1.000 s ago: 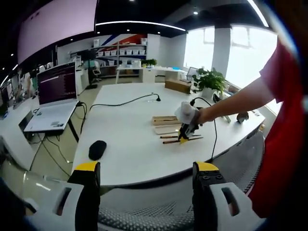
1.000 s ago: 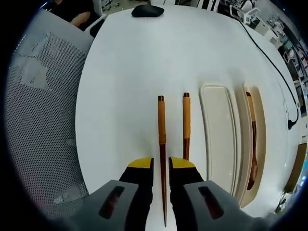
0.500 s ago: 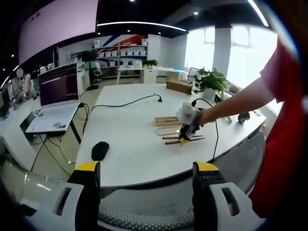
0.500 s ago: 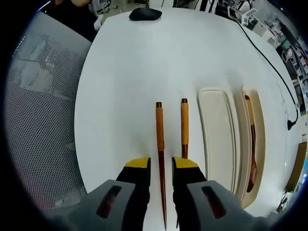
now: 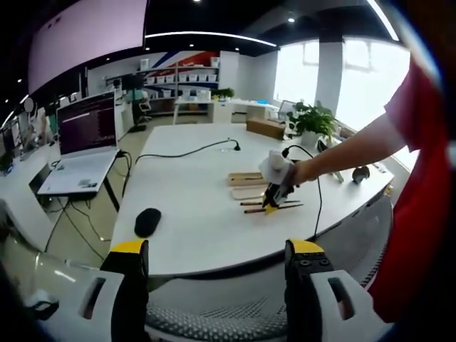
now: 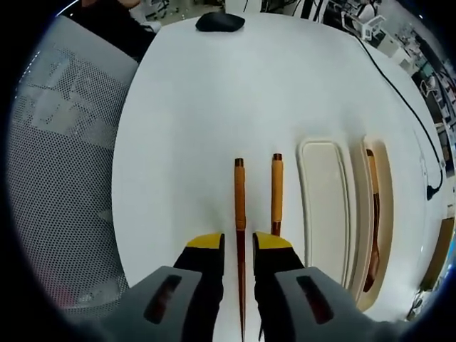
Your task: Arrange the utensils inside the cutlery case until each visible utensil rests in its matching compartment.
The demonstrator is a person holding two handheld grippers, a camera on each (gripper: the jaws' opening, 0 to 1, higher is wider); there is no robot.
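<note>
Two brown chopsticks lie side by side on the white table (image 6: pixel 214 107). The left chopstick (image 6: pixel 239 206) runs between the jaws of my right gripper (image 6: pixel 239 246), which stand narrowly open with a gap on each side of it. The right chopstick (image 6: pixel 276 189) passes under the right jaw. Beside them lies the cream case lid (image 6: pixel 324 206), and past it the cutlery case (image 6: pixel 385 185) with a wooden spoon (image 6: pixel 373 214) inside. My left gripper (image 5: pixel 217 249) hangs wide open over a chair back, far from the case (image 5: pixel 246 178). There the right gripper (image 5: pixel 273 196) appears over the chopsticks (image 5: pixel 281 207).
A black mouse (image 6: pixel 219 21) (image 5: pixel 144 221) lies near the table's edge. A grey mesh chair (image 6: pixel 57 142) stands against the table. A black cable (image 5: pixel 185 151) crosses the table, a laptop (image 5: pixel 82 135) sits on a side desk, and a potted plant (image 5: pixel 310 117) stands at the back.
The right view has shifted slightly along the chopsticks, and the right jaws stand a little wider than a second ago. The left gripper view is almost the same.
</note>
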